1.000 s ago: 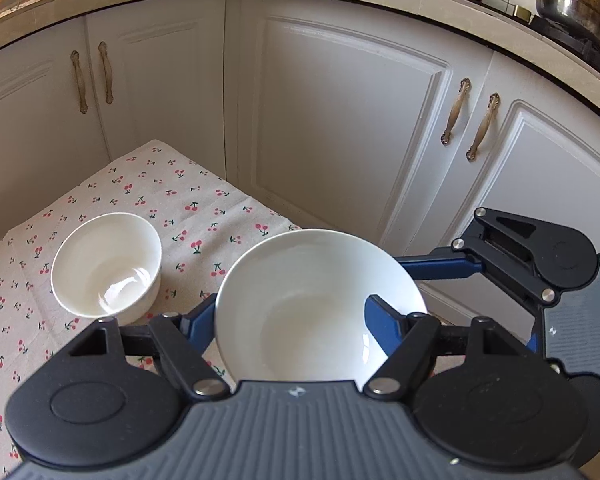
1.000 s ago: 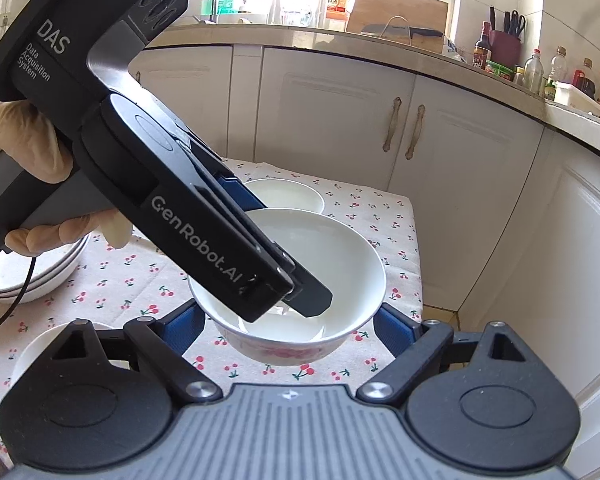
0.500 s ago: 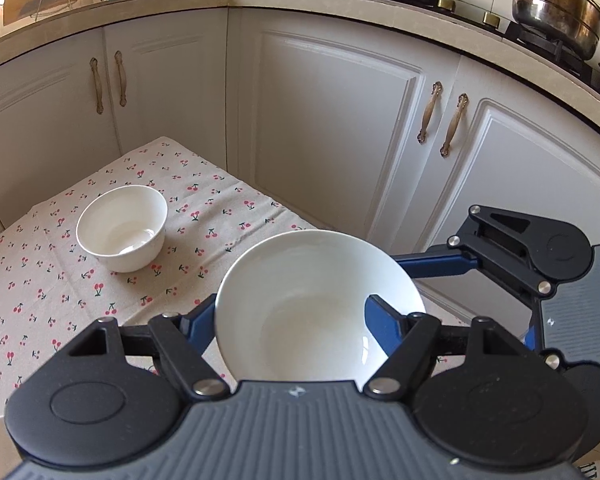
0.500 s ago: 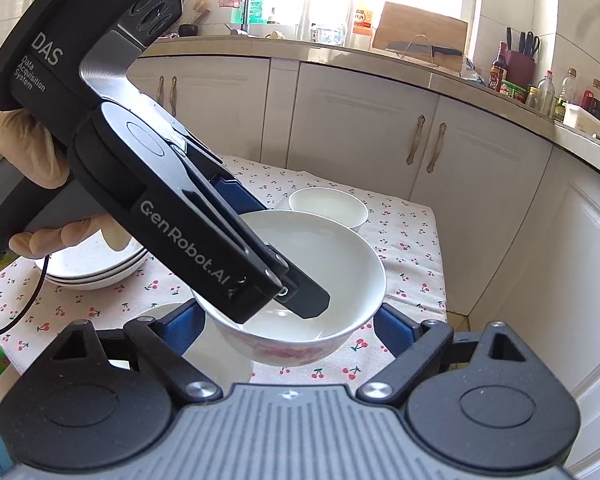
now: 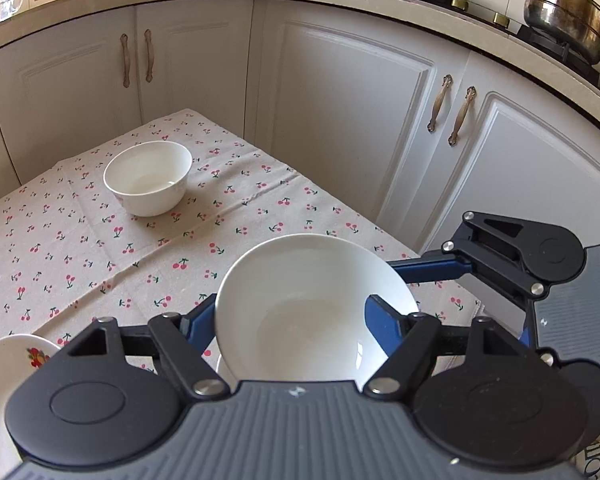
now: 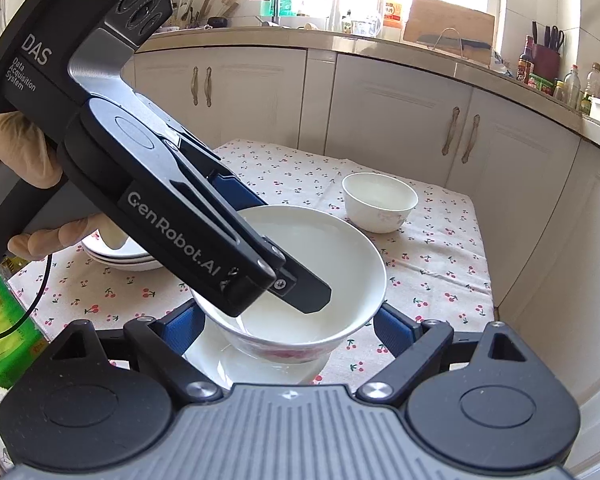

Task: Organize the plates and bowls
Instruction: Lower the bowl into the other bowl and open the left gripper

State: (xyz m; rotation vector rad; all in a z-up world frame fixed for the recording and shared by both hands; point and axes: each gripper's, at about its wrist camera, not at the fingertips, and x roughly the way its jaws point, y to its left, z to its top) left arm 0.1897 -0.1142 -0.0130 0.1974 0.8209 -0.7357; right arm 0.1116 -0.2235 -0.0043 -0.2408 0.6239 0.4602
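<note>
The left gripper [image 6: 276, 276] pinched the rim of the big white bowl [image 5: 312, 308], one finger inside, holding it clear above the bench [image 5: 100, 248]. The right gripper [image 6: 288, 320] had its jaws spread either side of that bowl; contact unclear. A plate [image 6: 220, 364] lay directly beneath. Further back sat a small bowl [image 5: 148, 176], and stacked plates [image 6: 120, 258] off left.

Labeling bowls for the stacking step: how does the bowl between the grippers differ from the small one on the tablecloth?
The held bowl is wider and shallower; the small bowl is narrower and deeper. The held bowl is off the cloth, tilted, with the left gripper on its rim; the small bowl stands upright and alone on the tablecloth. The held bowl shows red print near its base. Both are glossy white and empty.
</note>
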